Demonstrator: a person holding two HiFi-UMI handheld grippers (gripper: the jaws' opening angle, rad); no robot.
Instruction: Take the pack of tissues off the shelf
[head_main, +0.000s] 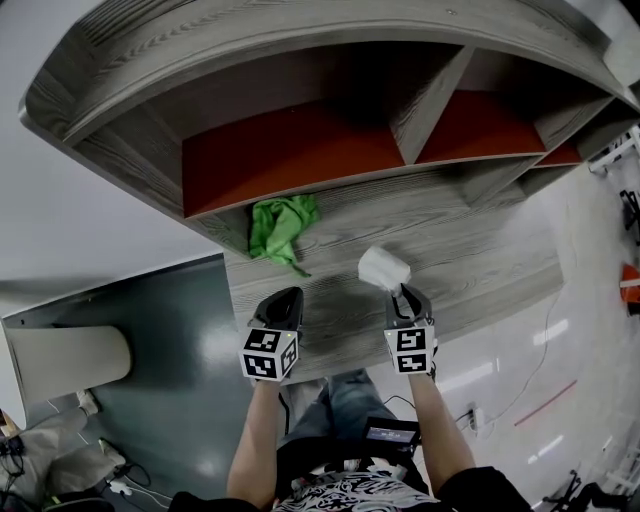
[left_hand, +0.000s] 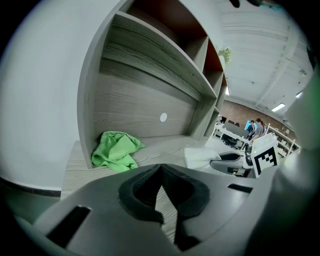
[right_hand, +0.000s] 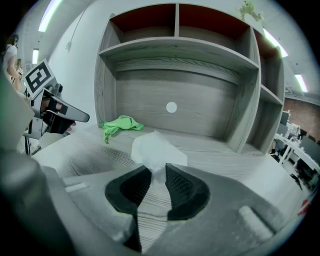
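Nearest, the left gripper (head_main: 283, 296) hangs over the front of the wooden board (head_main: 480, 285), its jaws together and empty. At its 3 o'clock, the right gripper (head_main: 401, 291) is clamped on the near end of the pack of tissues (head_main: 383, 267), which juts out at 12 o'clock over the board. Whether the pack is lifted clear is hard to tell. A green cloth (head_main: 283, 230) lies at the pack's 10 o'clock, under the shelf unit (head_main: 430, 100). The grasp looks made. Next, the pack wants drawing back past the front edge, with a firm pinch on the soft wrapper.
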